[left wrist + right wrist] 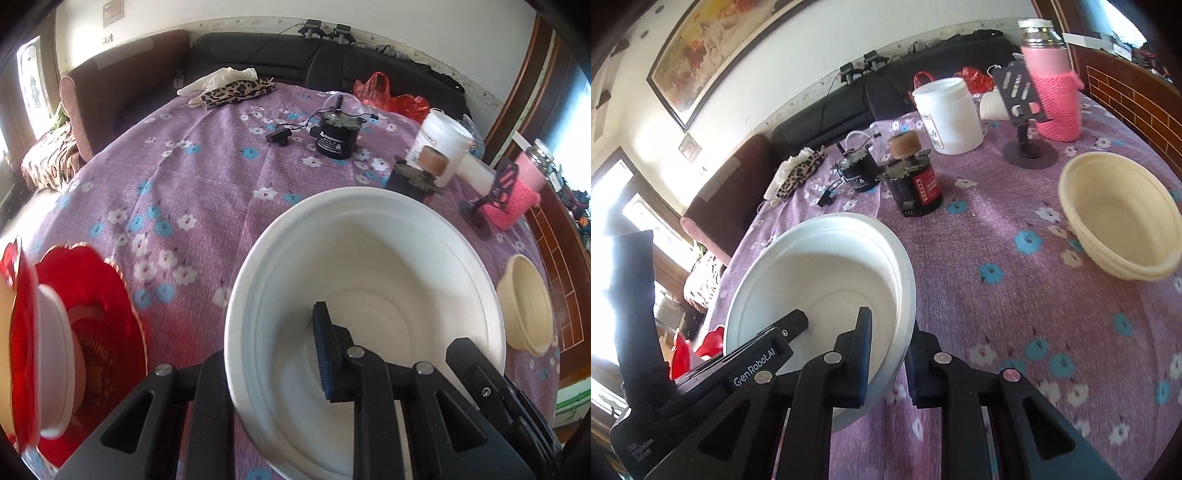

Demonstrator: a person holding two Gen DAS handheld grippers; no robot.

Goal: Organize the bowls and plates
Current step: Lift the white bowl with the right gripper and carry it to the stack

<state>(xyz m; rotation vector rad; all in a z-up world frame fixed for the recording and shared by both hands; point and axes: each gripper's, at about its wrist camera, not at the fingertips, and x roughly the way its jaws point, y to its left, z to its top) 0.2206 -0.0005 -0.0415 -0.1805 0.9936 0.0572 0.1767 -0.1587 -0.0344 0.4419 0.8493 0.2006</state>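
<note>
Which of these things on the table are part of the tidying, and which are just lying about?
Part of the job: white bowl, cream bowl, red plate.

Just lying about: pink bottle, white tub, black motor, leopard-print cloth, red bag.

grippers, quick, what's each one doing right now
left gripper: closed on the rim of the white bowl.
right gripper: closed on the opposite rim of the same white bowl.

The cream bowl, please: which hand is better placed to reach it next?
Right, probably: the cream bowl lies nearer the right gripper, though it and the left gripper both clamp the white bowl.
</note>
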